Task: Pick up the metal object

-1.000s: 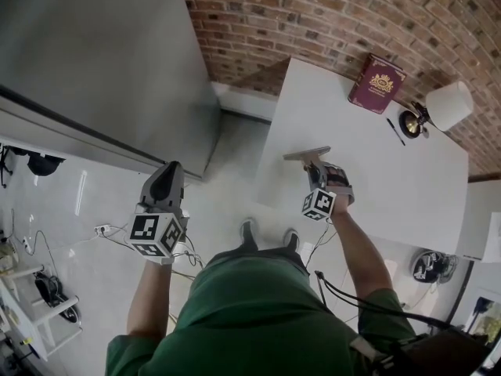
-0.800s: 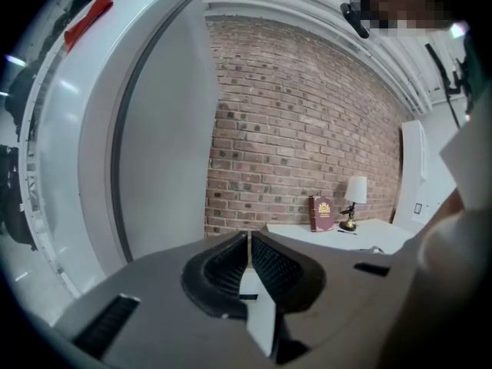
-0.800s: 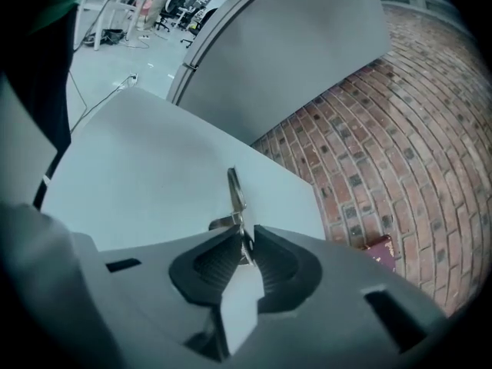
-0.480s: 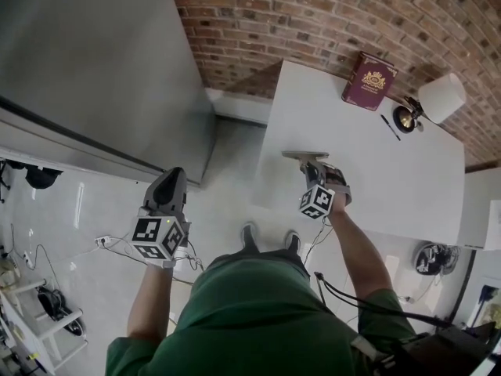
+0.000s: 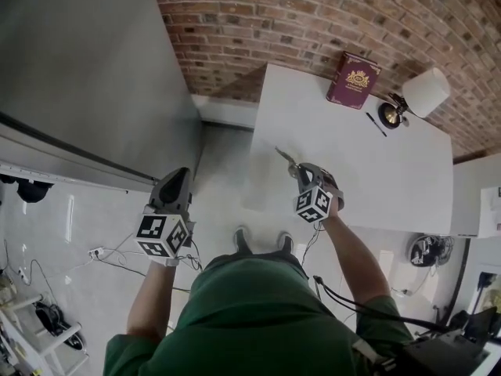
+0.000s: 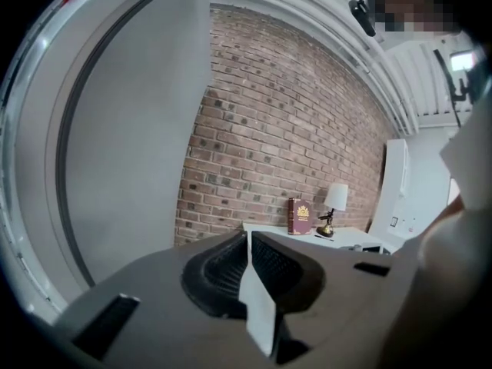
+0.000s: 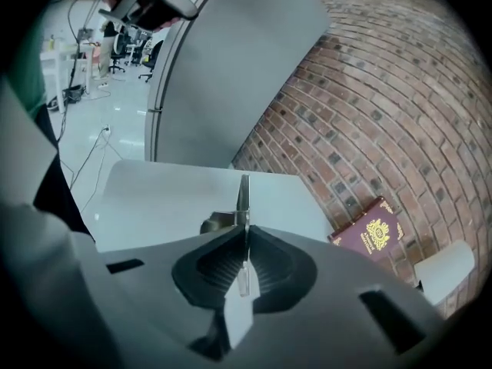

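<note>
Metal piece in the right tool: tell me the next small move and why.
Probably lift it straight up a little, grip tight: the right tool is shut on the thin metal piece, edge-on, seemingly just above the white table.

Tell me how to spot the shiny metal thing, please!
Find the long white table against the red brick wall. Near its edge closest to the person, the right gripper pinches a thin, flat silvery metal piece. Unlike the dark red book and white-shaded lamp by the wall, it is shiny, blade-thin and held in jaws.
</note>
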A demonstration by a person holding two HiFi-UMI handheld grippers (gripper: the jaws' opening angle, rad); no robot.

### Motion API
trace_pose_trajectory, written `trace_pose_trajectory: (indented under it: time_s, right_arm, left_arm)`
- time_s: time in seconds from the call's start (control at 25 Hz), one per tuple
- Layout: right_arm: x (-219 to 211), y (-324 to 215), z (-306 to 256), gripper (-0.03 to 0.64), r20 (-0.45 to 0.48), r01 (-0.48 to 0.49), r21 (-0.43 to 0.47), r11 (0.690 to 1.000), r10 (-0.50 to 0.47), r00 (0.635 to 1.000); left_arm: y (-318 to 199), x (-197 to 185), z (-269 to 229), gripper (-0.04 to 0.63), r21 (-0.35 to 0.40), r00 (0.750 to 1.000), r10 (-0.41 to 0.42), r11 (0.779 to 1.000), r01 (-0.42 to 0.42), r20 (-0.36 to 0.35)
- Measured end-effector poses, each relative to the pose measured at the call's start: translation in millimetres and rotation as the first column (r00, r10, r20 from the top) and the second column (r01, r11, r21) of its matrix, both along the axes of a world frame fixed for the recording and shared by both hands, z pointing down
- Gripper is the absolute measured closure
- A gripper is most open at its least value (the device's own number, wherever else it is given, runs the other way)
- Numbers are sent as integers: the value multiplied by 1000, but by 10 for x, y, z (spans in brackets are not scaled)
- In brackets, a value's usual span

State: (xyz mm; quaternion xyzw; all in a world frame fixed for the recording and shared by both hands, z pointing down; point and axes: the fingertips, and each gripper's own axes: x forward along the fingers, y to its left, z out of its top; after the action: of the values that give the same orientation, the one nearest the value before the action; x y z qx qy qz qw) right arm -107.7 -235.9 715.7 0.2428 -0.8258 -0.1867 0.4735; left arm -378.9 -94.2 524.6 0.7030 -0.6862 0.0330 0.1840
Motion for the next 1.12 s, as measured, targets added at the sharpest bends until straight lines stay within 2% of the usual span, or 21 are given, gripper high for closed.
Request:
trace_pose_trajectory:
  time_s: [0.36,0.72,0.88,1.12]
  right_arm:
    - [4,59,-416,598,155,-91,-35,995,95,983]
    - [83,134,-960,598,316,-169,-55,984,178,932]
    - [123,138,-1209,598,413,-200,-76,977,214,885]
    - [204,154,-1649,598,582,-228,-112,967,250,774]
  left_arm:
    - [-177,169,21,580,10,998,57,998,-57,-29]
    - [-399,491,8,580,30,988,144,989,-143,-56]
    - [-459,612,-8,580,35,983,175,984,-173,-59]
    - [-507,761,-4,580,31,978,200,980,-199,-56]
